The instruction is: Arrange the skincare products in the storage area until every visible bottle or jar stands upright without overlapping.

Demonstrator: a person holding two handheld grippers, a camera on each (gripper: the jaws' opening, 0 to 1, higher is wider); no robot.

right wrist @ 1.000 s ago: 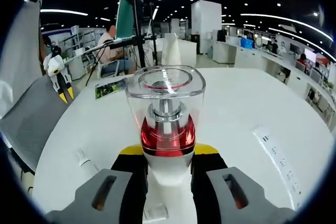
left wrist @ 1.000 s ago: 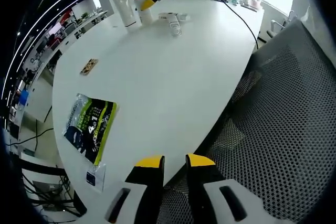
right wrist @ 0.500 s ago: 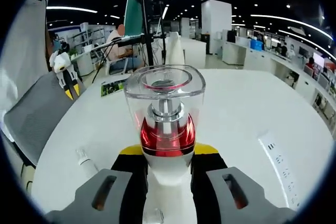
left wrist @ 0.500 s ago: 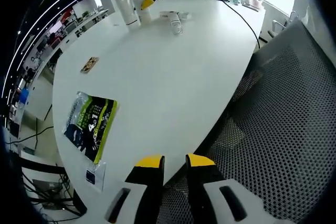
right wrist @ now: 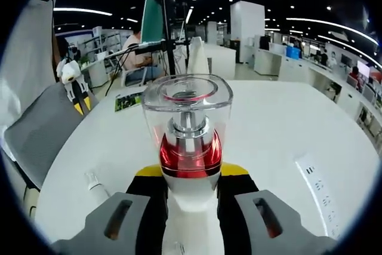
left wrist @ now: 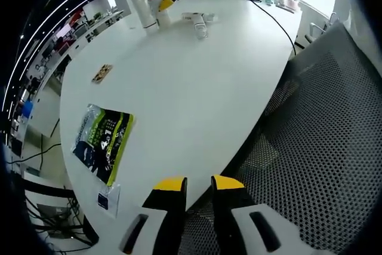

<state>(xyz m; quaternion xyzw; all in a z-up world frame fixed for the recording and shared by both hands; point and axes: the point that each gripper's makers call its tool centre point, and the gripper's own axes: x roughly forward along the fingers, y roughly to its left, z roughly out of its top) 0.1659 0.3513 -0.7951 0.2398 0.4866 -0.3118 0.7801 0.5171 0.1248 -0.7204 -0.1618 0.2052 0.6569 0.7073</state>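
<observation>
Bottle (right wrist: pixel 190 147) with the clear cap and red collar sits clamped between my right gripper (right wrist: pixel 190 177) jaws, cap toward the camera, over the white table (right wrist: pixel 286 123). My left gripper (left wrist: pixel 197 190), jaws nearly together on nothing, hangs off the near edge by a mesh chair (left wrist: pixel 322 147). I judge the best placement is base-first beside the white tube (left wrist: pixel 143 5) at the far edge, clear of the small bottle (left wrist: pixel 200 25) lying there, releasing only once it stands steady.
</observation>
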